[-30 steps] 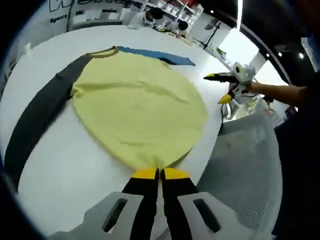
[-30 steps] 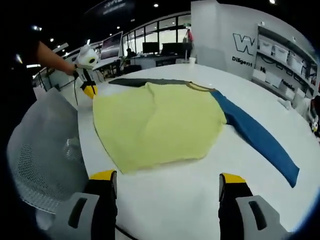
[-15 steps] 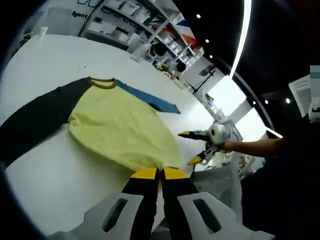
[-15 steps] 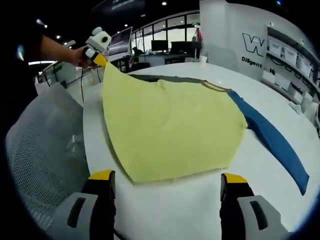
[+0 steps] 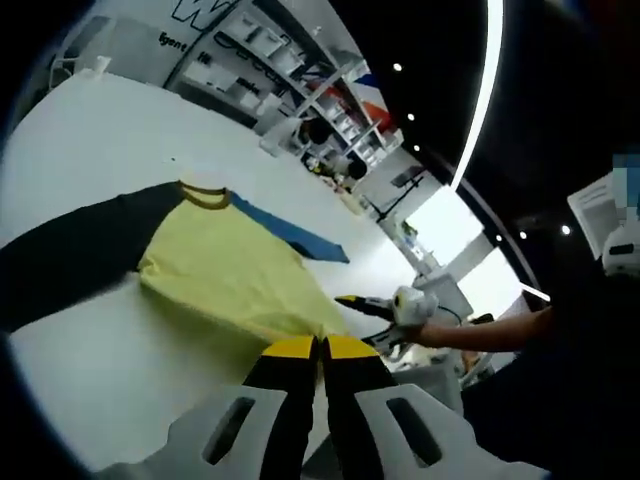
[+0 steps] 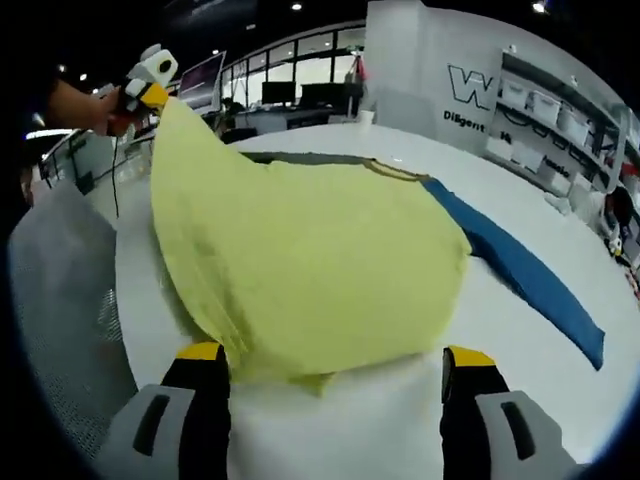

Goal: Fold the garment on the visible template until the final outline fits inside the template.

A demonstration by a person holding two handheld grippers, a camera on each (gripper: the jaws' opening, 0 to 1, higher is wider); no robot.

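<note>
- The yellow long-sleeved cloth garment (image 6: pixel 310 270), with one dark grey sleeve and one blue sleeve, lies across the middle of the right gripper view on a round white table (image 6: pixel 400 420); its body is partly raised off the tabletop.
- In the left gripper view the same garment (image 5: pixel 225 280) sits left of centre. The dark grey sleeve (image 5: pixel 70 265) runs out to the left edge and the blue sleeve (image 5: pixel 290 228) points toward the upper right.
- A darker band rims the neck opening (image 6: pixel 395 170), just above centre in the right gripper view.
- The left gripper (image 5: pixel 320 347), with yellow tips on black jaws, rises from the bottom centre of its own view. Its jaws are pressed together on the near hem corner of the garment.
- In the right gripper view that same left gripper (image 6: pixel 150 92) shows at the upper left, carrying a pulled-up corner of yellow cloth.
- The right gripper (image 6: pixel 335 357) has its yellow-tipped jaws spread wide at the bottom of its view, with nothing between them. The garment's lower edge hangs just above them.
- A white wall (image 6: pixel 470 85) at the upper right bears a large dark "W" with smaller lettering beneath it, too blurred to read whole.
- White shelving with boxes (image 6: pixel 545 100) stands beside that lettering.
</note>
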